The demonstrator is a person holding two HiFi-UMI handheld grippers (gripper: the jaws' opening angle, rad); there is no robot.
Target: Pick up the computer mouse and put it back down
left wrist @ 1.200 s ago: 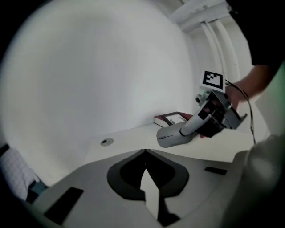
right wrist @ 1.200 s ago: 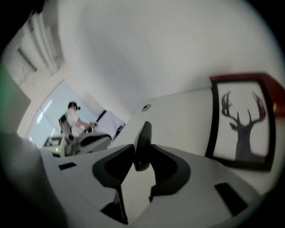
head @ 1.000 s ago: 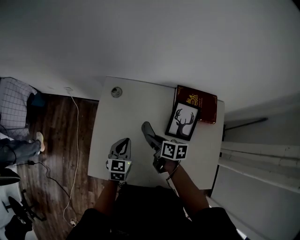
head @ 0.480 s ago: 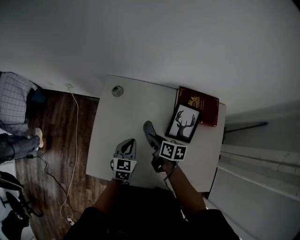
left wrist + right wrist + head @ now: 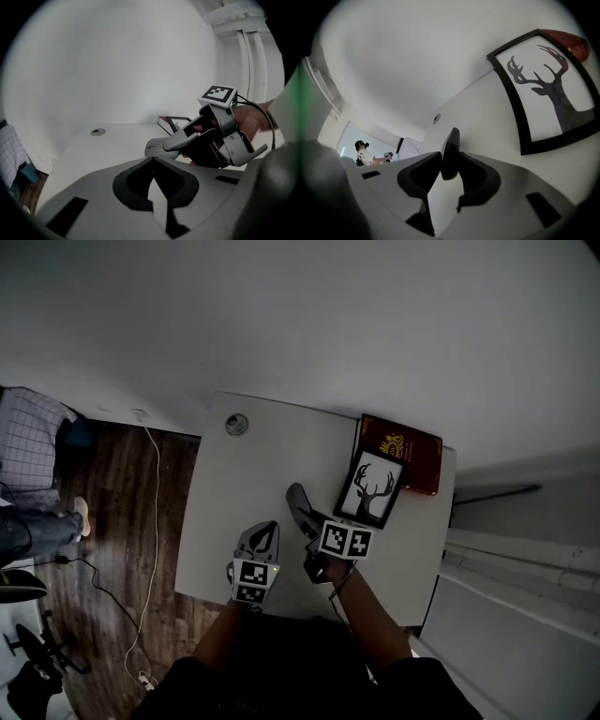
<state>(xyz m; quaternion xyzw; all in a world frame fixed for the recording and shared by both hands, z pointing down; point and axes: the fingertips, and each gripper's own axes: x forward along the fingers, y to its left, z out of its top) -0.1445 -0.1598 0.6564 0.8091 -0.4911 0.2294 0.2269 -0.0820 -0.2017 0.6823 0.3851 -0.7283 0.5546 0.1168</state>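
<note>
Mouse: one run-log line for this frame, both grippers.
right gripper: shut on dark grey computer mouse | left gripper: shut, empty | mouse over white table, contact unclear | black-framed deer picture, dark red book: untouched

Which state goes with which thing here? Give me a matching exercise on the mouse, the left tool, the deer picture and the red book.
1 computer mouse
2 left tool
3 deer picture
4 red book

A shut, empty
B partly under the picture
C gripped by the right tool
D black frame, overlapping the book

Pairs: 1-C, 2-A, 3-D, 4-B
</note>
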